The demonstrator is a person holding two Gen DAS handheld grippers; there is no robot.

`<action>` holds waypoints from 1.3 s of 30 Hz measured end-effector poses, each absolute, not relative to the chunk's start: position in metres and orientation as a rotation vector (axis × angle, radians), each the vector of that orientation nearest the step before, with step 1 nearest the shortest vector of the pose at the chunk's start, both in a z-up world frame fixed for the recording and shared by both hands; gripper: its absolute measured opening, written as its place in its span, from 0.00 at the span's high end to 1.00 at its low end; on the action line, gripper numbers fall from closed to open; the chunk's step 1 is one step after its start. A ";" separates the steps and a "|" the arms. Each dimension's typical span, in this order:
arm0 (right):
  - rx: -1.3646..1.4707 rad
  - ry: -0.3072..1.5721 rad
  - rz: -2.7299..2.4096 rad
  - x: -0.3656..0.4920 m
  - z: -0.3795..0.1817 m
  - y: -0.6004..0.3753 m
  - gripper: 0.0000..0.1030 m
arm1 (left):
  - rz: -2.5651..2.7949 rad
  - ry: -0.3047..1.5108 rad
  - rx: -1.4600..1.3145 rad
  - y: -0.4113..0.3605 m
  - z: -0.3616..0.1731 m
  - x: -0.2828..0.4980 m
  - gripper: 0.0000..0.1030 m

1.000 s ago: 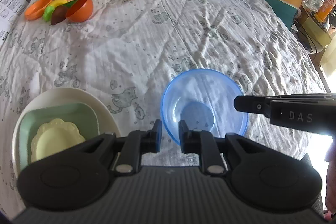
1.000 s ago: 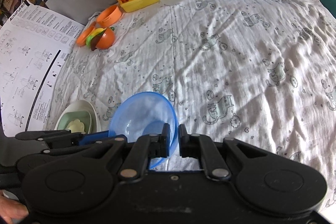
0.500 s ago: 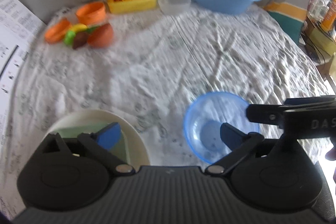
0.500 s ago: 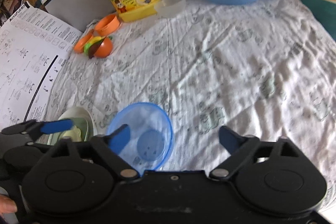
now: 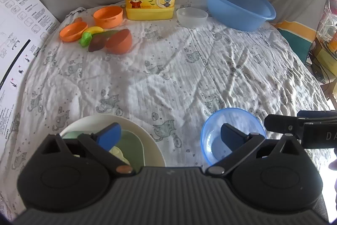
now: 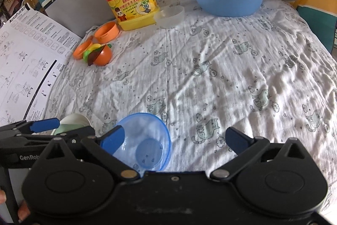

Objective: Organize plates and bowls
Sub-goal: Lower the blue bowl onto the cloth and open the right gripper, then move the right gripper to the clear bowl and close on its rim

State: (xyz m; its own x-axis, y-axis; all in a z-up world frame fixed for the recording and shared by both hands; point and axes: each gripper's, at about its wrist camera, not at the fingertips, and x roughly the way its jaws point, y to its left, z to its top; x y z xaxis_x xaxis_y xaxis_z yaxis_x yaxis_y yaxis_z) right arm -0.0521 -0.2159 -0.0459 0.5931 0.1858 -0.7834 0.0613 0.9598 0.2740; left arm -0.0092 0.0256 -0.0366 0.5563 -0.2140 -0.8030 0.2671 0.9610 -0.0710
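The blue bowl (image 5: 231, 136) sits on the cloth (image 5: 168, 77) under my left tongs (image 5: 168, 136), near their right finger. My right tongs (image 6: 174, 139) hover above it too. Both are spread wide, holding nothing. The stacked plates (image 5: 147, 136) lie left (detergent and basin at the back).

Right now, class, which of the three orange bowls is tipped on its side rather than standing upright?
The orange bowl beside the toy food, nearest the camera: its mouth faces sideways. The two behind it stand upright, mouths up.
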 end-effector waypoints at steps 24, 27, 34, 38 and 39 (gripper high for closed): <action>0.343 0.884 -0.010 0.058 -0.014 -0.269 0.00 | -0.243 0.817 0.080 0.003 0.000 0.111 0.00; 0.367 0.873 -0.020 0.088 -0.010 -0.276 0.00 | -0.231 0.807 0.084 -0.007 0.002 0.143 0.00; 0.430 0.861 -0.046 0.159 -0.016 -0.280 0.00 | -0.215 0.823 0.046 -0.022 -0.009 0.208 0.00; 0.484 0.852 -0.061 0.194 -0.026 -0.279 0.12 | -0.198 0.859 0.026 -0.034 -0.026 0.242 0.05; 0.499 0.855 -0.061 0.199 -0.029 -0.279 0.14 | -0.195 0.869 0.020 -0.037 -0.031 0.250 0.09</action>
